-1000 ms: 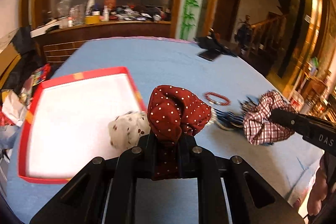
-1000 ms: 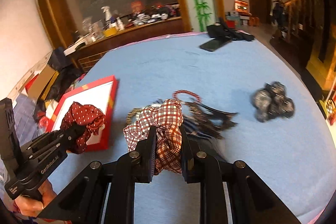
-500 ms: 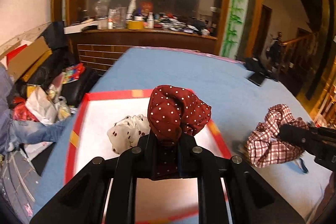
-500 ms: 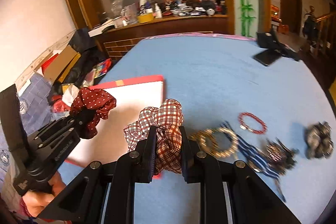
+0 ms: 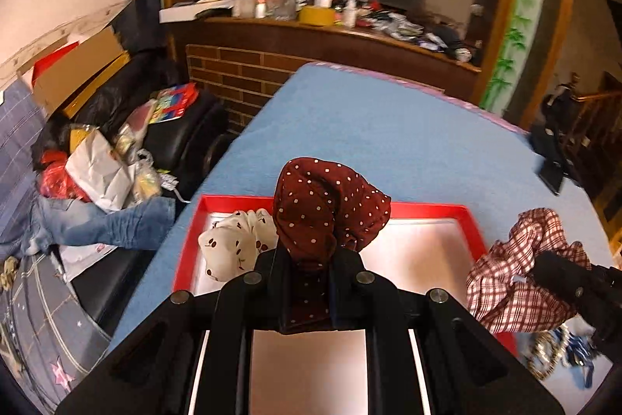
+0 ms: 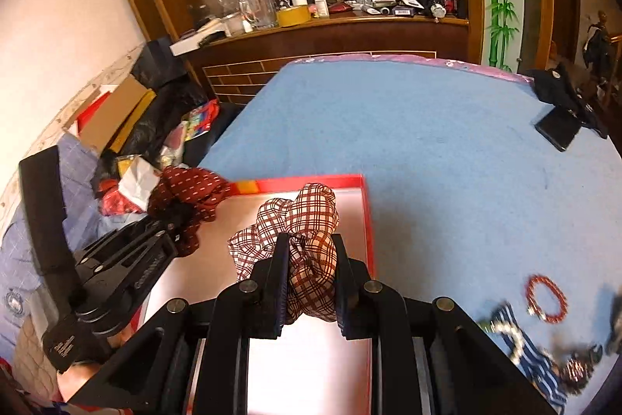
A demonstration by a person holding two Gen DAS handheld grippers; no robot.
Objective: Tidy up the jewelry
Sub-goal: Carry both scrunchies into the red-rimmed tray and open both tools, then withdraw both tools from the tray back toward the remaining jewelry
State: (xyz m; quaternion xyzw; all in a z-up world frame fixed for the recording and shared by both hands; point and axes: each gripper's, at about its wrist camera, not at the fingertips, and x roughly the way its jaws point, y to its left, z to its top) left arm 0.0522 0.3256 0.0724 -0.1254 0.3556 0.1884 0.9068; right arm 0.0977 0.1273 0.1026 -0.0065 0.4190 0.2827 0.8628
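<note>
My left gripper (image 5: 309, 255) is shut on a dark red polka-dot scrunchie (image 5: 326, 209), held above the red-rimmed white tray (image 5: 427, 211). A cream scrunchie with cherries (image 5: 237, 247) lies in the tray's far left corner. My right gripper (image 6: 309, 247) is shut on a red plaid scrunchie (image 6: 299, 220), over the tray's (image 6: 367, 220) right half. In the right wrist view the left gripper (image 6: 175, 220) with the dotted scrunchie (image 6: 186, 187) sits at the left. The plaid scrunchie (image 5: 509, 282) shows at the right of the left wrist view.
On the blue tablecloth (image 6: 427, 142) right of the tray lie a red bead bracelet (image 6: 546, 298), a pearl bracelet (image 6: 513, 337) and blue striped hair ties (image 6: 540, 364). A black phone (image 6: 558, 131) lies far right. Clutter and a sofa (image 5: 116, 142) stand left of the table.
Both grippers have swung left with their scrunchies, from over the jewelry pile to above the tray. The bracelets have slid to the right edge of the right wrist view.
</note>
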